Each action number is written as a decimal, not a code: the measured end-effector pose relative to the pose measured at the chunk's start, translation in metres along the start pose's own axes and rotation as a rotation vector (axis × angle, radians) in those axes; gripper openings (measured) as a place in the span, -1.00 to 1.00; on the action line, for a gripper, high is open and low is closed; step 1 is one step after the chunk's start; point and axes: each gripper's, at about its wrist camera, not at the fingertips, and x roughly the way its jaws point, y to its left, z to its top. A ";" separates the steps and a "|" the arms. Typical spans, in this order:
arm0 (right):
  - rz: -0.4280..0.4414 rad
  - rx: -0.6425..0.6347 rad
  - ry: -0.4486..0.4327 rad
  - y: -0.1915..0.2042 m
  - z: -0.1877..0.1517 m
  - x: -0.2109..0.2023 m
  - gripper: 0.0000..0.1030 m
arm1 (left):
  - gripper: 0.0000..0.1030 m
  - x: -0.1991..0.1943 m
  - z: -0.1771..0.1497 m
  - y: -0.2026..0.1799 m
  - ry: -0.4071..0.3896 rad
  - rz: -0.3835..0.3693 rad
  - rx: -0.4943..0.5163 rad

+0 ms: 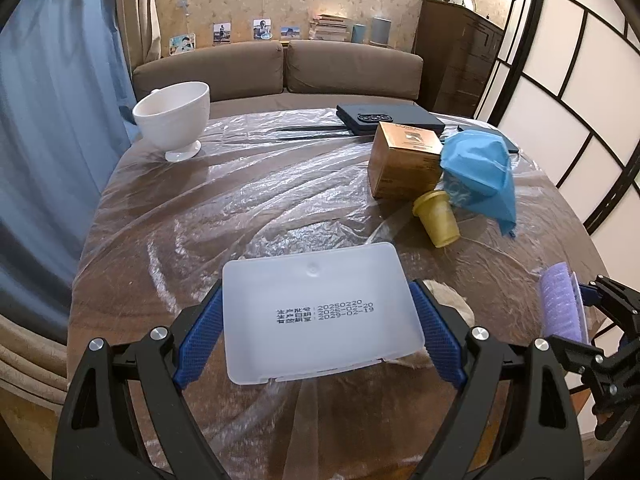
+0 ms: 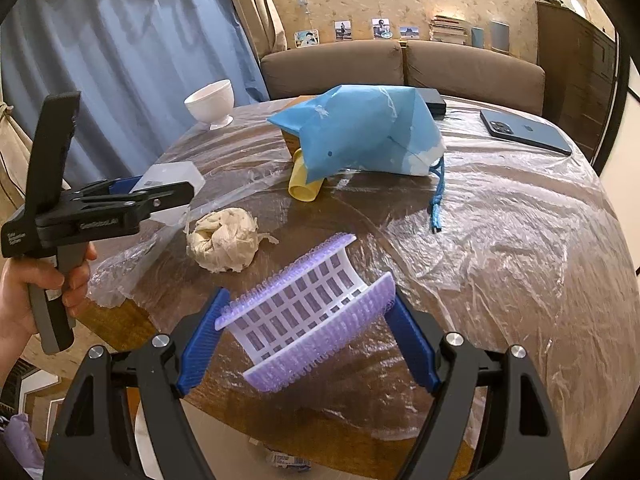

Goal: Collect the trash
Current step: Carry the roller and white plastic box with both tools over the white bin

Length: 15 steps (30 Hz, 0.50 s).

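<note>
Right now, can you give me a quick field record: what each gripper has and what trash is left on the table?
left gripper: shut on translucent plastic box, lifted off the table
right gripper: shut on purple hair roller, above the table edge
left on table: crumpled tissue wad; yellow cup on its side; blue paper bag collapsed over the cup; gold box
likely not trash: white bowl; phone
surface: round table under clear plastic sheet
</note>
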 end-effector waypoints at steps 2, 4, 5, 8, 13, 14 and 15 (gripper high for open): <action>0.000 0.001 0.001 0.000 -0.001 -0.001 0.51 | 0.74 -0.005 -0.004 0.000 -0.002 -0.002 -0.003; 0.002 0.003 0.003 0.000 -0.003 -0.003 0.51 | 0.74 -0.010 -0.007 0.000 -0.003 -0.002 -0.005; 0.002 0.004 0.003 0.000 -0.004 -0.004 0.51 | 0.74 -0.012 -0.009 0.001 -0.003 -0.003 -0.006; 0.005 0.008 0.005 0.000 -0.006 -0.006 0.51 | 0.74 -0.018 -0.014 0.000 -0.003 -0.006 -0.008; 0.006 0.003 0.003 0.001 -0.009 -0.010 0.51 | 0.74 -0.029 -0.023 -0.004 -0.008 -0.015 -0.009; 0.006 0.003 0.003 0.001 -0.010 -0.011 0.51 | 0.74 -0.031 -0.025 -0.005 -0.010 -0.017 -0.009; 0.006 0.002 0.004 0.001 -0.010 -0.012 0.51 | 0.74 -0.033 -0.027 -0.006 -0.011 -0.019 -0.008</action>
